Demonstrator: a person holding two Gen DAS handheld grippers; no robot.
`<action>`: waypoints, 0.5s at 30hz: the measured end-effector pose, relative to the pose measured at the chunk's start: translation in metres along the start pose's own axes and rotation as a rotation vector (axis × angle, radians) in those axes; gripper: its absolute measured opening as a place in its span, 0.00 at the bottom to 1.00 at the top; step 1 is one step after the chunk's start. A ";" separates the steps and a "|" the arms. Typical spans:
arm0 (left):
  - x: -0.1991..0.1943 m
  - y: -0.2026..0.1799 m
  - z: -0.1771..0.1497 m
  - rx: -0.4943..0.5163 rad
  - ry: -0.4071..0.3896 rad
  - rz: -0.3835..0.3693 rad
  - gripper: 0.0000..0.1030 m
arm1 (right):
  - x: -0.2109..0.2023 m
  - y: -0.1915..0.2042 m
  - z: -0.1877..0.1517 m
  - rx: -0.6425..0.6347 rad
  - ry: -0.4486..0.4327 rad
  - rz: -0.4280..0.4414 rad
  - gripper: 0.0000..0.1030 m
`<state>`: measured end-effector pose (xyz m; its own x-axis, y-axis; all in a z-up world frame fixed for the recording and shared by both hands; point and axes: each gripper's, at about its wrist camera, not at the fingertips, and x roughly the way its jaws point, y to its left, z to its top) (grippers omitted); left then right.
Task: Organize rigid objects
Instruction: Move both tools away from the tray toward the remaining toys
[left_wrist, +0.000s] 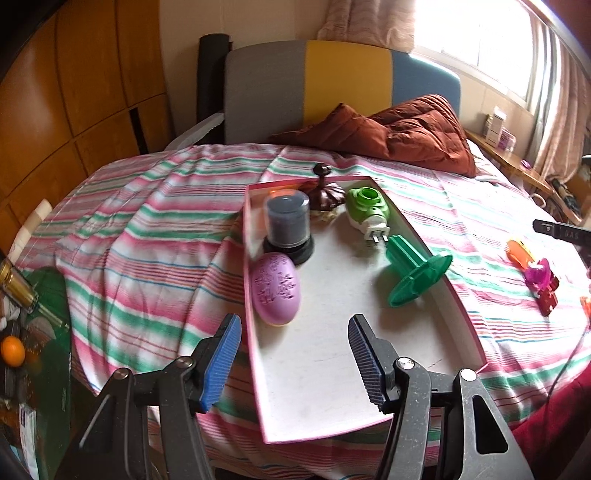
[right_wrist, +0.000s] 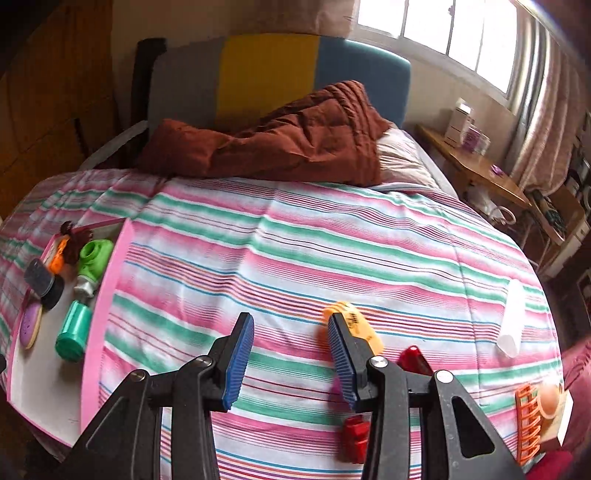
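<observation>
The pink-rimmed tray (left_wrist: 255, 280) sits on the striped bedspread (left_wrist: 147, 236), and it is the marker for everything here. Inside it, five things: a grey cylinder on a black base (left_wrist: 288, 225) at the far left corner, a dark brown knobbed lid (left_wrist: 325, 192) behind it, a green plug-in device (left_wrist: 367, 206) with two metal prongs, a dark green spool (left_wrist: 413, 273) lying on its side near the right wall, and a purple oval case (left_wrist: 275, 290) against the left wall, covered in dark print too blurred to read. The right wrist view also catches something small and orange in the tray's far corner.

Right of the tray, loose on the bedspread: one orange item (right_wrist: 354, 325) with black marks I can't read, a magenta piece (left_wrist: 537, 271), and red pieces (right_wrist: 354, 439).

Left gripper (left_wrist: 293, 363) hangs over the tray's near end, jaws parted, nothing between them. Right gripper (right_wrist: 291, 360) is well right of the tray, jaws apart and empty, the orange item just beyond its right finger.
</observation>
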<state>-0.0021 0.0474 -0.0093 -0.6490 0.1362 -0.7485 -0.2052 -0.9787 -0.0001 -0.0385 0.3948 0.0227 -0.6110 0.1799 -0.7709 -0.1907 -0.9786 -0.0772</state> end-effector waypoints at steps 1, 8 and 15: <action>0.000 -0.003 0.000 0.008 0.001 -0.004 0.59 | 0.000 -0.013 -0.001 0.036 -0.002 -0.020 0.41; 0.003 -0.026 0.005 0.063 0.006 -0.022 0.59 | 0.011 -0.091 -0.024 0.347 0.033 -0.099 0.41; 0.006 -0.047 0.010 0.103 0.008 -0.046 0.59 | 0.000 -0.122 -0.033 0.527 -0.013 -0.079 0.41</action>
<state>-0.0034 0.0959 -0.0075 -0.6312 0.1787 -0.7548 -0.3093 -0.9504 0.0337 0.0099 0.5111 0.0114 -0.5883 0.2552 -0.7673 -0.5945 -0.7797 0.1966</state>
